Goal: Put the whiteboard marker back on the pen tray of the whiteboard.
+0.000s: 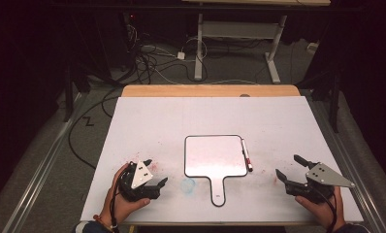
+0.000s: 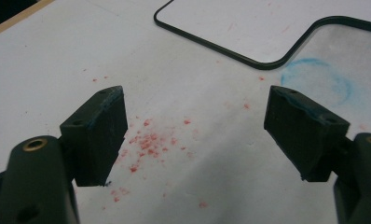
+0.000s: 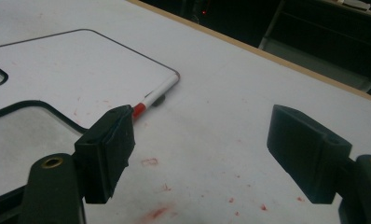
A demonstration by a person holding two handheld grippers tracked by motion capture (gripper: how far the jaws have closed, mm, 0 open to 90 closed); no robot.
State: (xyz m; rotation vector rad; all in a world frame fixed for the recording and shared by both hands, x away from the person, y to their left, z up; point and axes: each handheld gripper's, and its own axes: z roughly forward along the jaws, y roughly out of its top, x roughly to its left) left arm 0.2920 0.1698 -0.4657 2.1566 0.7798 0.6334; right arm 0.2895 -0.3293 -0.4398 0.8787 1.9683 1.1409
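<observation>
The high view takes in the dark room: a grey floor, loose cables (image 1: 147,58) and a white-legged desk (image 1: 239,29) at twelve o'clock. On the white surface (image 1: 157,121) lies a handled whiteboard (image 1: 214,156), a red-and-white marker (image 1: 246,156) touching its three o'clock edge. The left hand-held gripper (image 1: 152,174), at seven o'clock, gapes empty; its own view adds red specks (image 2: 148,142) and a blue smear (image 2: 321,79). The right hand-held gripper (image 1: 288,167), at four o'clock, is spread wide, empty.

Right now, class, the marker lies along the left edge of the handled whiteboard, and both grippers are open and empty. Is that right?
Not quite. The marker lies along the right edge of the whiteboard, as the high view shows. The left gripper and right gripper are indeed open and empty.
</observation>
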